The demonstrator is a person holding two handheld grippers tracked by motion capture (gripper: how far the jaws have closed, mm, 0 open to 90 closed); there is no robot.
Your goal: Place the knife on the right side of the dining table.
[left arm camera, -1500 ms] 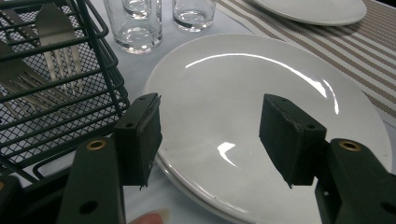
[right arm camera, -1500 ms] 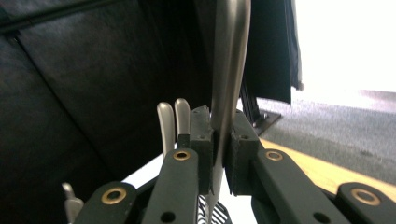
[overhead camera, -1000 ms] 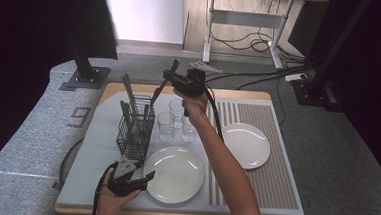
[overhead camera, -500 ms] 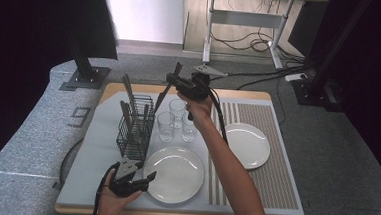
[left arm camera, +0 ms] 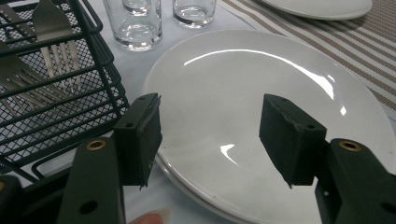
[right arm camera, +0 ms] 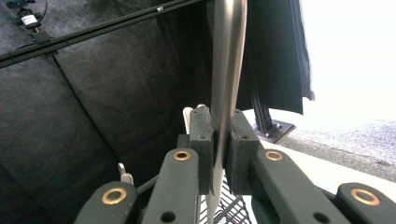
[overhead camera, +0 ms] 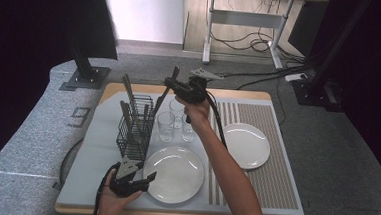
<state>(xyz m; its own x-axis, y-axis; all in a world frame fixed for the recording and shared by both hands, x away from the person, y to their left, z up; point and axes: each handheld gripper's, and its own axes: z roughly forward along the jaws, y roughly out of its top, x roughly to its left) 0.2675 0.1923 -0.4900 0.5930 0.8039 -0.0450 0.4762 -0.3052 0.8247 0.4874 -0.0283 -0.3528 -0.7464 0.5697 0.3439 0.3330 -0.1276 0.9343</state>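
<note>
My right gripper (overhead camera: 171, 83) (right arm camera: 219, 128) is shut on the flat handle of a metal piece of cutlery (overhead camera: 163, 97) (right arm camera: 227, 60), held up over the far part of the mat. The piece slants down toward the black wire cutlery basket (overhead camera: 136, 126); which kind of cutlery it is I cannot tell. My left gripper (overhead camera: 146, 181) (left arm camera: 211, 119) rests open at the near left, its pads on either side of the left rim of the near white plate (overhead camera: 174, 174) (left arm camera: 233, 79) without touching it.
Forks (left arm camera: 51, 32) and other cutlery stand in the basket (left arm camera: 42, 98). Three glasses (overhead camera: 166, 126) (left arm camera: 133, 23) stand between the basket and the right forearm. A second white plate (overhead camera: 246, 145) lies on the striped mat (overhead camera: 269, 177) at the right.
The right hand with the cutlery has shifted slightly to the right and toward me. The left gripper has stayed in place.
</note>
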